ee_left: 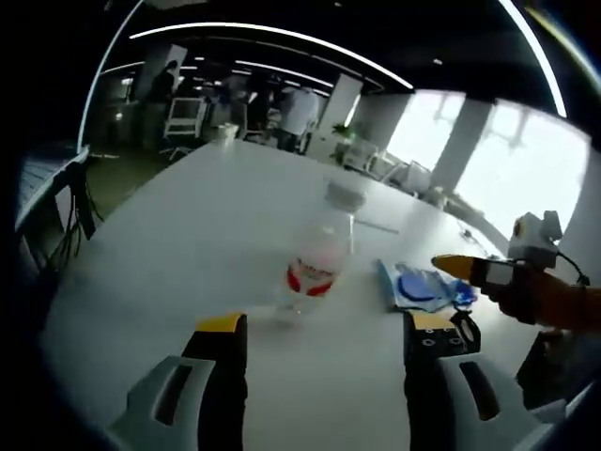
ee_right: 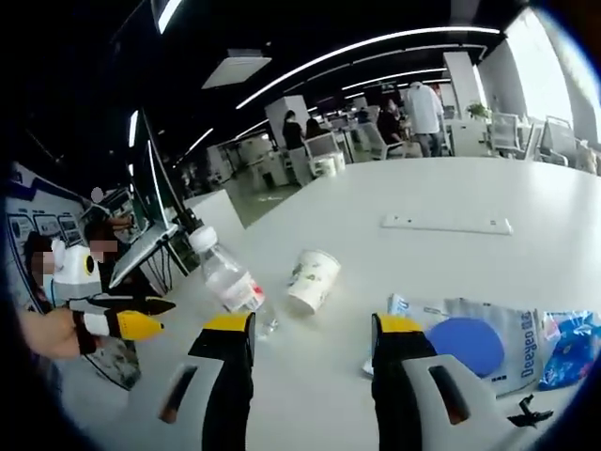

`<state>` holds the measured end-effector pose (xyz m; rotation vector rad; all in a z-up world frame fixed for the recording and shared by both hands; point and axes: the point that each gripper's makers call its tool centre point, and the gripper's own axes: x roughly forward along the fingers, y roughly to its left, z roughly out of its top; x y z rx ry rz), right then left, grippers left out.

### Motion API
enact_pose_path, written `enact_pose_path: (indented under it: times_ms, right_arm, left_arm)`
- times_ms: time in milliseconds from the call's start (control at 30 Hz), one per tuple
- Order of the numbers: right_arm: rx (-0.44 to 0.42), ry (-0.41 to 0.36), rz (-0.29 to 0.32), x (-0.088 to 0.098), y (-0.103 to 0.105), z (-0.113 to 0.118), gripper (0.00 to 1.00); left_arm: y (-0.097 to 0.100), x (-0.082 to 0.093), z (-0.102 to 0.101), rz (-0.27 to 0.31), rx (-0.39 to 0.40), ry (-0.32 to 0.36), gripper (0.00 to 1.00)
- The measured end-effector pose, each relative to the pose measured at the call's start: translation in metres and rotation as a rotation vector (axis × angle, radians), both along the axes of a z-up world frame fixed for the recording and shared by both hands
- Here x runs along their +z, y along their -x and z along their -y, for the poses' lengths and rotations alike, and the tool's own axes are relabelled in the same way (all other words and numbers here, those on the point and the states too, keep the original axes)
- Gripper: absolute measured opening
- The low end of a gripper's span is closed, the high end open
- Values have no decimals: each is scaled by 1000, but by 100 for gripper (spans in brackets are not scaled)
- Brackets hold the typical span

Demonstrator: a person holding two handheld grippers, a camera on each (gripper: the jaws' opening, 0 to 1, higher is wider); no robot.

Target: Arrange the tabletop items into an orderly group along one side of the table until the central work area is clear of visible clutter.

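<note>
The worktop [ee_left: 216, 216] is plain white. Ahead of the left tool [ee_left: 324, 329], a clear bottle [ee_left: 317, 258] is seen with a red and white label and a pale cap. To the right of that tool, a blue and white packet [ee_left: 423, 287] is seen. Both tools are tipped with yellow pads over black and grey bodies. Between the jaws of the right tool [ee_right: 310, 329] and a little ahead, a white paper cup [ee_right: 312, 279] with small green marks is seen. Just right of that tool, the packet [ee_right: 488, 343] shows a big blue circle and dark letters on white.
</note>
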<state>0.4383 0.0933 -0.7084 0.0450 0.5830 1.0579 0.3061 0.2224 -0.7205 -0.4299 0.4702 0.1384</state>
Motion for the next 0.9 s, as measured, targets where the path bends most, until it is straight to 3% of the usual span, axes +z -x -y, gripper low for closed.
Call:
enact_pose_path:
  times_ms: [233, 400, 667, 900]
  right_arm:
    - [-11, 8, -17, 3, -2, -5, 47]
    - [1, 44, -62, -8, -12, -13, 47]
    - [24, 73, -97, -16, -18, -33, 48]
    - [34, 90, -165, -26, -22, -50, 48]
  left_arm:
    - [0, 8, -3, 17, -26, -28, 67]
    - [3, 9, -4, 27, 19, -11, 67]
    - [19, -3, -14, -8, 64, 2, 67]
    - [27, -5, -19, -6, 85, 13, 67]
